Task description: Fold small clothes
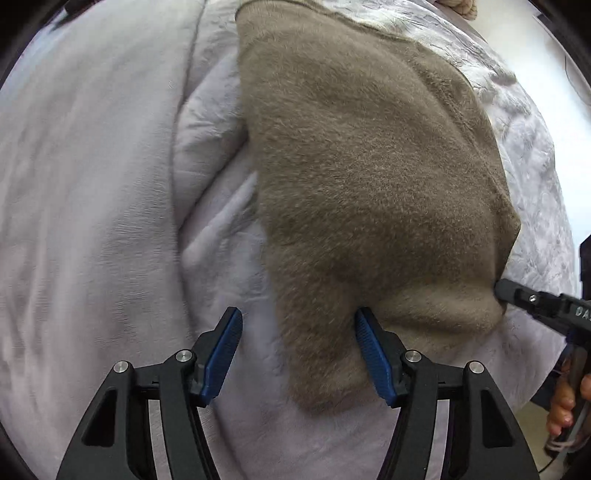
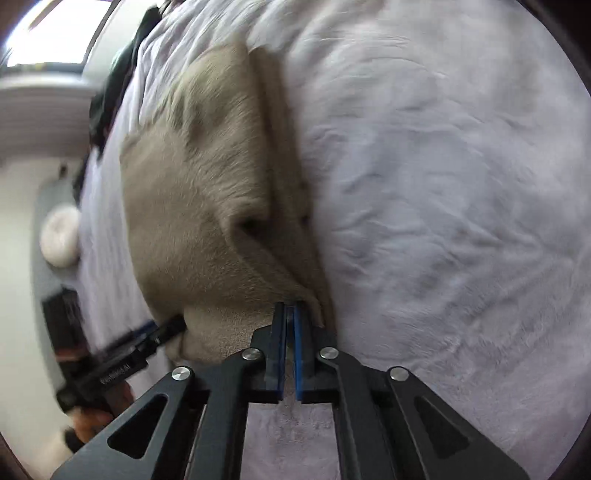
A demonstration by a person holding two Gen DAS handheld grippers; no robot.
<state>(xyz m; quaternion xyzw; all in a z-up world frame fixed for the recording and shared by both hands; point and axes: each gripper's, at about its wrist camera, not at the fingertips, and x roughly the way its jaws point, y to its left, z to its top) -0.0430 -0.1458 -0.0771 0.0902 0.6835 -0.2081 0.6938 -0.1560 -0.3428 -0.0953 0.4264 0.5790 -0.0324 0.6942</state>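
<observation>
The left gripper [image 1: 298,334] stands wide open, its blue ribbed pads [image 1: 221,354] well apart, and the near edge of the taupe fleece garment [image 1: 369,177] runs down between them: bare bedding lies before the left pad, while the right pad touches the fleece's thick lower roll. From there the cloth spreads ahead of and to the right of this claw. At its far right corner the right gripper [image 1: 498,290] comes in from the side, its black tip pressed into the fleece, with a hand [image 1: 569,402] on its handle at the picture's edge. In the right wrist view the right gripper [image 2: 290,308] is closed on the garment [image 2: 207,184], a thin edge of fleece pinched between its blue pads, which stand nearly together; the cloth lies ahead and to the left of the claw, and the left gripper [image 2: 177,325] shows blurred at the garment's lower left corner. The surface is a pale lilac plush blanket [image 1: 92,184], rumpled into soft ridges, filling everything to the right of the right claw [image 2: 443,184]. Beyond its left edge the room shows a bright window [image 2: 48,33], a white round cushion [image 2: 61,236] and dark clothing [image 2: 110,96], all blurred. The garment is short-piled, brushed, grey-brown, doubled over with a layered edge and a puckered hollow near its middle.
</observation>
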